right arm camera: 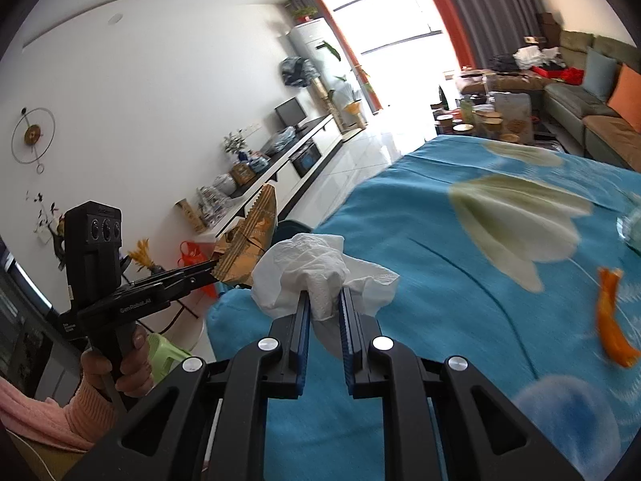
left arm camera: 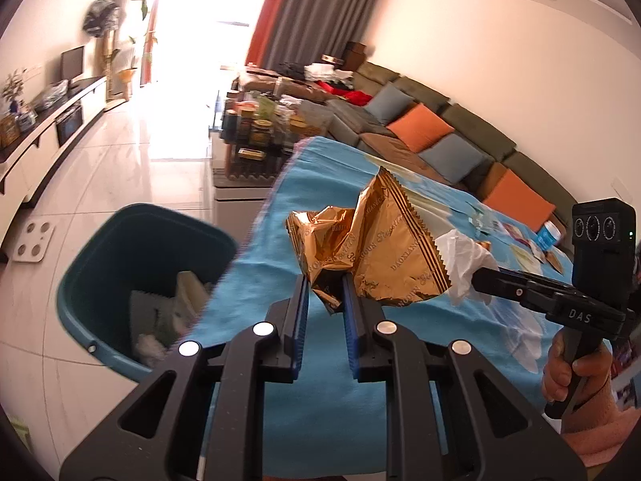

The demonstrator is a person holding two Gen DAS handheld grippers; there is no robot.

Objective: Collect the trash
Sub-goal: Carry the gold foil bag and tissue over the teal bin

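Note:
My left gripper (left arm camera: pixel 325 282) is shut on a crumpled gold foil snack wrapper (left arm camera: pixel 368 240) and holds it above the blue tablecloth (left arm camera: pixel 320 380), near the table's left edge. A teal trash bin (left arm camera: pixel 120 272) stands on the floor just left of it, with paper scraps inside. My right gripper (right arm camera: pixel 324 298) is shut on a crumpled white tissue (right arm camera: pixel 316 268) held above the cloth. In the left wrist view the right gripper (left arm camera: pixel 478 276) and tissue (left arm camera: pixel 464 260) sit just right of the wrapper. In the right wrist view the left gripper (right arm camera: pixel 212 268) holds the wrapper (right arm camera: pixel 252 240).
An orange peel (right arm camera: pixel 611 320) lies on the blue flowered cloth (right arm camera: pixel 460 280) at the right, with a glass (right arm camera: pixel 631 228) beyond it. Small packets and a blue-lidded jar (left arm camera: pixel 549 236) lie at the table's far end. A cluttered coffee table (left arm camera: pixel 256 136) and sofa (left arm camera: pixel 440 128) stand behind.

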